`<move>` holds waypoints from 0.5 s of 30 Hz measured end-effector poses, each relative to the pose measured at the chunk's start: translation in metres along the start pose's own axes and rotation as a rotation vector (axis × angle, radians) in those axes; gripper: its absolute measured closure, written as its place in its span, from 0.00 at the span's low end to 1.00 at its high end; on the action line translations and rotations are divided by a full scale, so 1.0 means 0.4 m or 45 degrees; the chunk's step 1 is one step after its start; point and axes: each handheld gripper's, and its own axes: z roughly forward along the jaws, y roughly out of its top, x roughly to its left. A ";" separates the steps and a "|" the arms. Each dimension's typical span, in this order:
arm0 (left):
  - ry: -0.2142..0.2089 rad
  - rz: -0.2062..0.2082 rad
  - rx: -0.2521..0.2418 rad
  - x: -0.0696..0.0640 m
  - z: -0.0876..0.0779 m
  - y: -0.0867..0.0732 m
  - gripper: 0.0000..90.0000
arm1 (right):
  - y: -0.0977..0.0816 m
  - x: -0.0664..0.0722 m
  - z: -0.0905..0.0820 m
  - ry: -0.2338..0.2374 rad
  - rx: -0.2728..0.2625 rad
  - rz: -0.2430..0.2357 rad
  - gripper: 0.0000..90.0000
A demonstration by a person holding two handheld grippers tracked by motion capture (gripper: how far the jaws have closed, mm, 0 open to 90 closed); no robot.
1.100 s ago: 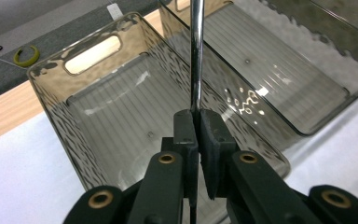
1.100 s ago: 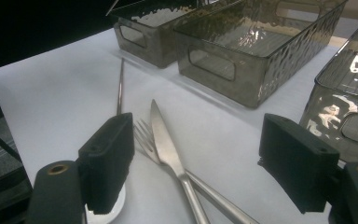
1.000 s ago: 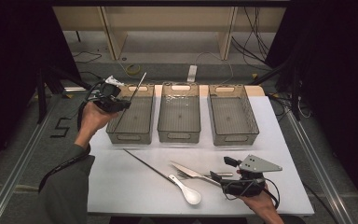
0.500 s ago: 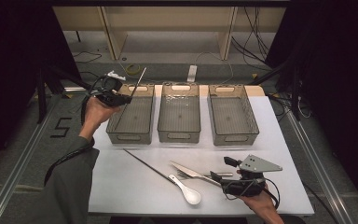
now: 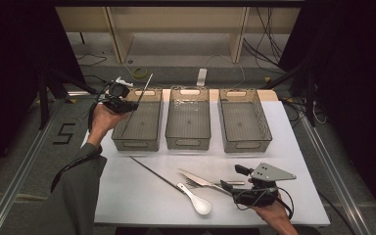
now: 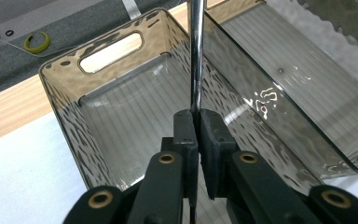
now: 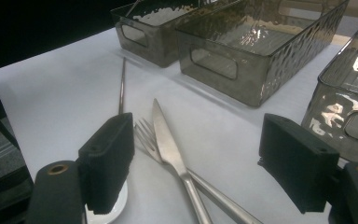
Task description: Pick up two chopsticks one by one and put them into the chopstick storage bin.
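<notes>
white tabletop point(image 5: 142, 196) under dark surroundings, with a grey floor and pale shelving beyond its far edge: three smoky clear plastic bins stand side by side across the far half. your left gripper point(image 5: 127, 105) hangs over the near left rim of the left bin point(image 5: 138, 128), its jaws pinched tight on a thin metal chopstick point(image 5: 144, 87) that rises from the pads and leans up and away over that bin. seen along the left gripper point(image 6: 196, 140), the chopstick point(image 6: 196, 56) stands clamped between the two black pads, with the ribbed floor of the left bin point(image 6: 121, 121) beneath it. the middle bin point(image 5: 188, 120) and the right bin point(image 5: 244, 120) sit just beside one another.

near the front edge your right gripper point(image 5: 242, 177) rests low at the table's right side, its jaws spread wide and holding nothing. along the right gripper point(image 7: 196, 163), a table knife point(image 7: 170, 144) and a fork point(image 7: 147, 133) lie crossed on the white surface between the open pads, touching neither. a second chopstick point(image 5: 154, 171) lies slantwise on the table left of them, and a white spoon point(image 5: 196, 200) lies just beside the cutlery, its bowl toward you.
</notes>
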 end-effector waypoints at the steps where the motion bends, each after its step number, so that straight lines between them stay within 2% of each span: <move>1: 0.001 -0.001 0.003 0.001 0.002 -0.002 0.94 | 0.000 0.000 0.000 0.001 0.001 -0.001 0.30; 15: -0.005 -0.034 0.014 0.009 0.035 -0.037 0.94 | -0.001 0.002 0.002 -0.004 0.005 -0.004 0.31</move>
